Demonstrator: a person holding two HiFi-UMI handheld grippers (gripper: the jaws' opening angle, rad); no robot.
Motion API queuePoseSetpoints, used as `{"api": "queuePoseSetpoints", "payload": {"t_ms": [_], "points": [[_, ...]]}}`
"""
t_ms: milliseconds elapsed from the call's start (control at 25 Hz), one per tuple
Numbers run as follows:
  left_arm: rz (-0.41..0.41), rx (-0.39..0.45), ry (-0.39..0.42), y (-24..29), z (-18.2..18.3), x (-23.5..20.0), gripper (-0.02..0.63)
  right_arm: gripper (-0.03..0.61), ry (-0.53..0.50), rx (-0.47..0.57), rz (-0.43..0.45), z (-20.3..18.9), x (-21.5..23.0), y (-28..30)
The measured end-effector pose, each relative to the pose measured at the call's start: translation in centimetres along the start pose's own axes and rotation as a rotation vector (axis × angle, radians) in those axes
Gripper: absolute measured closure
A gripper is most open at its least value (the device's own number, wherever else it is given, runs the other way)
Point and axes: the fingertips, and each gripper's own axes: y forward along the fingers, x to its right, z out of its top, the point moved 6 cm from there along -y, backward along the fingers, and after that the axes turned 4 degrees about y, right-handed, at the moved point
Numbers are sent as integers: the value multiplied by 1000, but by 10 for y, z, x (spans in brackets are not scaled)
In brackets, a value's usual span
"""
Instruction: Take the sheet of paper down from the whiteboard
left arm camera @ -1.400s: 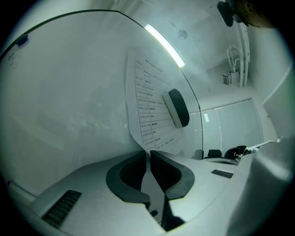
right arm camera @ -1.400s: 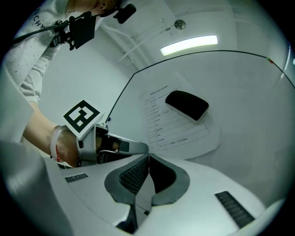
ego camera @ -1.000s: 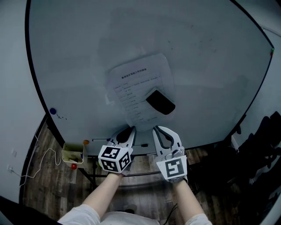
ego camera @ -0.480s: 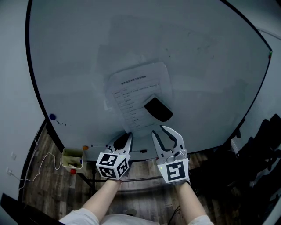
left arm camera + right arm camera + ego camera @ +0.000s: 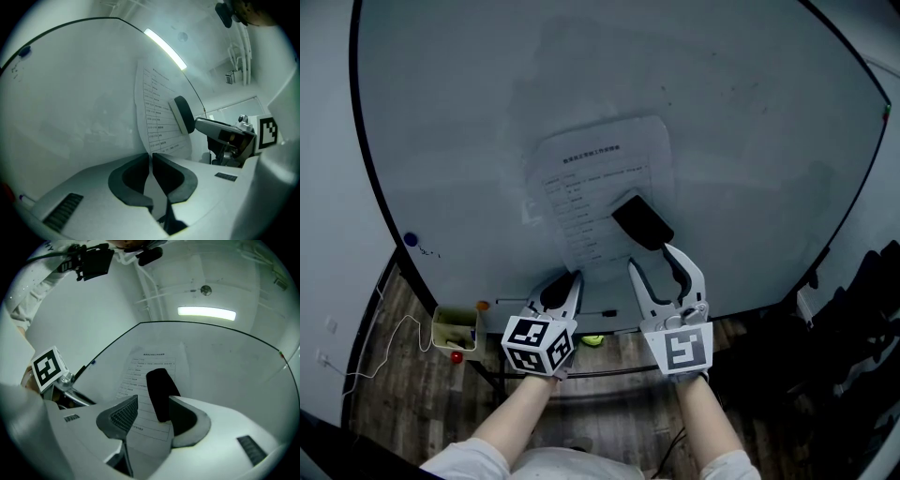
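The sheet of paper (image 5: 595, 187) is seen flat on the whiteboard (image 5: 487, 112), pinned near its lower right by a black eraser-like block (image 5: 642, 222). A heading and rows of printed lines are carried on the sheet, but the print is too small to be read. The left tongs (image 5: 571, 277) are drawn to a thin slit, their tips met by the sheet's lower corner; whether the corner is nipped cannot be told. The right tongs (image 5: 652, 258) have just been opening and are spread wide, with the lower end of the black block (image 5: 159, 390) between the jaws and not pressed by either pad. Black-and-white square markers are borne on both cubes. A blue dot (image 5: 412, 239) is seen at the board's lower left edge, and a small green bin (image 5: 455, 328) stands on the floor below.
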Motion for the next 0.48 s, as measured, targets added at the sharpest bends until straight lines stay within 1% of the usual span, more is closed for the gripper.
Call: {"api": "queuePoseSetpoints", "payload": {"t_ms": [80,160,480], "points": [[-1,-1,-1,0,0,-1,578,376,51,20,-13,1,5,3],[-3,-1,-4,1,0,-2,578,376,80,32,-19,2,7,4],[3,5,-16,3,-2,-5,580,370,152,49,-50,9,16,-1]]}}
